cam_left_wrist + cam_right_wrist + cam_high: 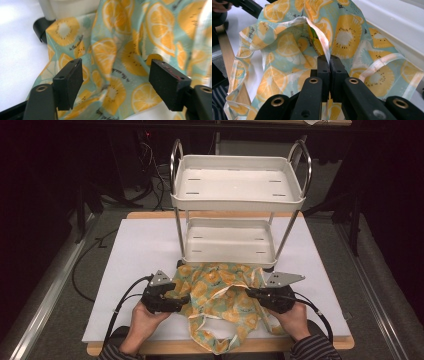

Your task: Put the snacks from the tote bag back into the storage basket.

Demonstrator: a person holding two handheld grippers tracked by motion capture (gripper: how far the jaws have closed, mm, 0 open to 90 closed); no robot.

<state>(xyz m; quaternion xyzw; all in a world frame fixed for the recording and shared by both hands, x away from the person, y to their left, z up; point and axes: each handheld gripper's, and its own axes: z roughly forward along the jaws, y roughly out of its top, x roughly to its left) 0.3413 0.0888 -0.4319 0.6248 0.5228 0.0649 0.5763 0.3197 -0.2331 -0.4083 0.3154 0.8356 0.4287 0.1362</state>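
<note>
Two hand-held grippers work a fruit-print cloth bag (220, 292) lying on the counter (140, 245) before a white trolley (235, 195). Right hand-held gripper (329, 60) pinches its pale edge; left hand-held gripper (116, 75) gapes wide, cloth between its jaws, untouched.

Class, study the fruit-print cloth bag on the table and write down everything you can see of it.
The fruit-print cloth bag is soft, thin fabric, pale teal with orange slices and small script lettering, edged with pale trim and long strap loops. It lies crumpled on the white table cover, just in front of the cart's lower tray, one strap trailing toward the table's near edge. The right gripper is shut on its trimmed rim, lifting it slightly. The left gripper stands open, its jaws either side of the cloth.
</note>
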